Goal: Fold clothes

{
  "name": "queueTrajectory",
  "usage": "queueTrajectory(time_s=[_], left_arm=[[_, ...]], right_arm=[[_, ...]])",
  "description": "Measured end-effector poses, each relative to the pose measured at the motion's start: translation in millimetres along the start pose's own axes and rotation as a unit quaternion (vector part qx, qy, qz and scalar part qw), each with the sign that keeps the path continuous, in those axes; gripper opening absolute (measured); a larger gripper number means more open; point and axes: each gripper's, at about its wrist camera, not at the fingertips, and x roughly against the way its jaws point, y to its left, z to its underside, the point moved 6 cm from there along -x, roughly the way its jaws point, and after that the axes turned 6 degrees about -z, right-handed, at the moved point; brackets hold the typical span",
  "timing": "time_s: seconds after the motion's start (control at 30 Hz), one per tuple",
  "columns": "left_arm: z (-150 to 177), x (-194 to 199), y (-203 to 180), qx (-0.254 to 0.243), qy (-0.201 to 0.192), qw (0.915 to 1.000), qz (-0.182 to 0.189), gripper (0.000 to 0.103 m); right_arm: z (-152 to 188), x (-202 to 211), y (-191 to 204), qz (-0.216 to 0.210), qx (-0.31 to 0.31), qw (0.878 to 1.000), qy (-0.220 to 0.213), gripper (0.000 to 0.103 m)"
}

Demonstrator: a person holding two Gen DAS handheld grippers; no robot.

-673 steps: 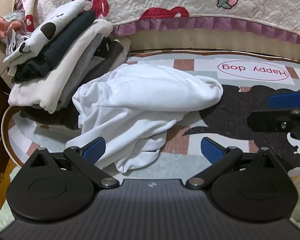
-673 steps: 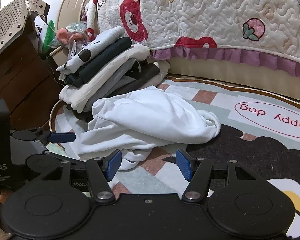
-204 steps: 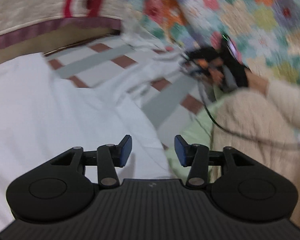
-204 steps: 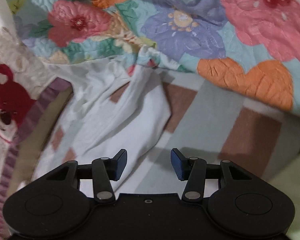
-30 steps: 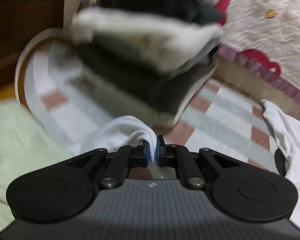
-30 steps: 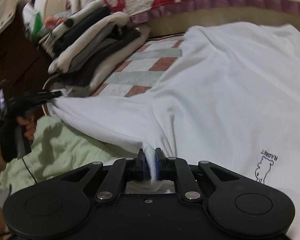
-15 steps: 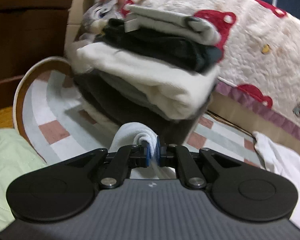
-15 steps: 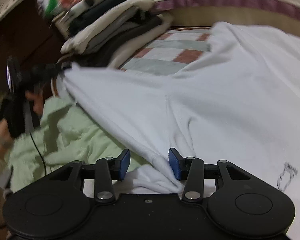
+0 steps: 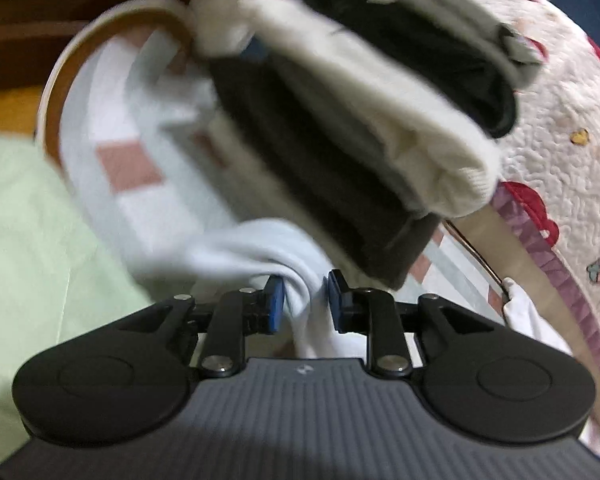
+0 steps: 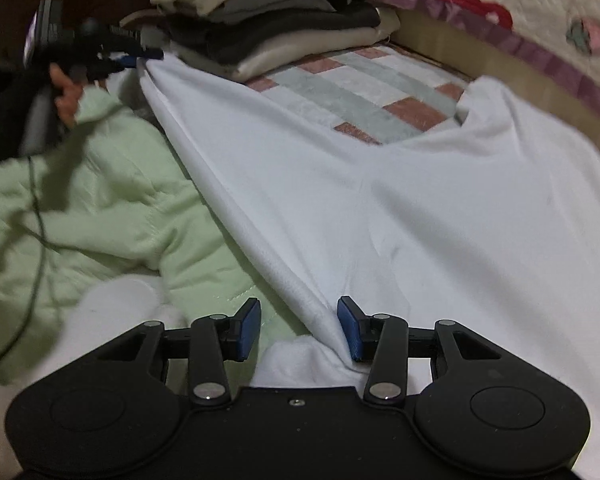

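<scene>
A white shirt [image 10: 420, 208] lies spread over the checked rug [image 10: 360, 88]. My right gripper [image 10: 300, 326] is open; the shirt's folded edge runs between its pads, against the right one, unpinched. My left gripper [image 9: 305, 304] has its jaws opening, and a twisted corner of the white shirt [image 9: 260, 248] still sits between the pads with a small gap at the right one. In the right wrist view, the left gripper [image 10: 140, 54] is at the far left in a person's hand [image 10: 62, 92], with the shirt's corner at its tip.
A stack of folded clothes [image 9: 360, 120] stands just behind the left gripper, also seen as the stack [image 10: 276, 20] at the rug's far edge. A pale green padded garment [image 10: 112, 200] lies left. A quilted bed cover [image 10: 520, 0] hangs at the back right.
The left jaws, shut on the shirt corner before, have parted. The right jaws let go of the shirt fold half a second ago and stay apart. Both views have shifted and rolled.
</scene>
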Motion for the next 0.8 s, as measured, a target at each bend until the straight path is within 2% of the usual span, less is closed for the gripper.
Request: queueTrajectory(time_s=[0.07,0.1,0.13,0.2,0.3,0.4,0.47,0.5,0.53,0.57,0.6,0.63,0.7,0.77,0.8], left_arm=[[4.2,-0.7,9.6,0.025,0.024,0.9994,0.005,0.038],[7.6,-4.3,12.9,0.030,0.041,0.9987,0.006,0.040],[10.9,-7.8,16.3,0.034,0.058,0.9977,0.006,0.040],[16.6,-14.4,20.0,0.033,0.083,0.9960,0.010,0.042],[20.1,-27.0,16.9,-0.008,0.094,0.9955,-0.007,0.044],[15.3,-42.2,14.2,-0.044,0.079,0.9952,-0.037,0.048],[7.9,-51.7,11.6,-0.060,0.065,0.9948,-0.050,0.055],[4.1,-55.3,11.0,-0.064,0.063,0.9945,-0.053,0.055],[0.3,-57.3,10.0,-0.069,0.061,0.9945,-0.051,0.053],[-3.5,-59.3,9.0,-0.073,0.058,0.9944,-0.048,0.036],[-7.4,-61.1,7.9,-0.078,0.056,0.9943,-0.045,0.010],[-12.3,-58.7,5.3,-0.086,0.049,0.9945,-0.034,0.002],[-29.3,-41.0,0.6,-0.106,0.002,0.9938,-0.033,0.002],[-48.9,-19.8,-3.7,-0.126,-0.055,0.9896,-0.040,0.002],[-57.9,-12.7,-2.5,-0.118,-0.074,0.9894,-0.040,0.002]], right_arm=[[-3.8,-4.2,2.9,0.006,0.016,1.000,-0.001,0.049],[-5.6,-6.5,3.6,0.007,0.022,1.000,-0.002,0.042],[-7.3,-7.3,4.2,0.002,0.022,1.000,-0.004,0.026],[-10.3,-5.7,5.6,-0.014,0.012,1.000,-0.010,0.007],[-11.8,1.9,4.6,-0.041,-0.021,0.999,-0.028,0.007],[-11.5,12.7,0.5,-0.102,-0.087,0.990,-0.052,0.006],[-9.3,15.5,-1.4,-0.115,-0.107,0.986,-0.058,0.006],[-7.5,16.0,-0.8,-0.112,-0.103,0.987,-0.057,0.007],[-6.0,17.7,0.2,-0.102,-0.097,0.988,-0.058,0.008],[-5.1,21.7,1.0,-0.099,-0.097,0.988,-0.061,0.012],[-4.4,26.7,1.6,-0.100,-0.100,0.988,-0.065,0.013],[-3.1,34.0,0.8,-0.100,-0.105,0.987,-0.070,0.023],[0.9,52.7,-4.5,-0.094,-0.117,0.985,-0.082,0.044],[8.6,68.4,-10.0,-0.086,-0.121,0.985,-0.083,0.045],[14.3,73.9,-11.6,-0.081,-0.121,0.987,-0.073,0.046]])
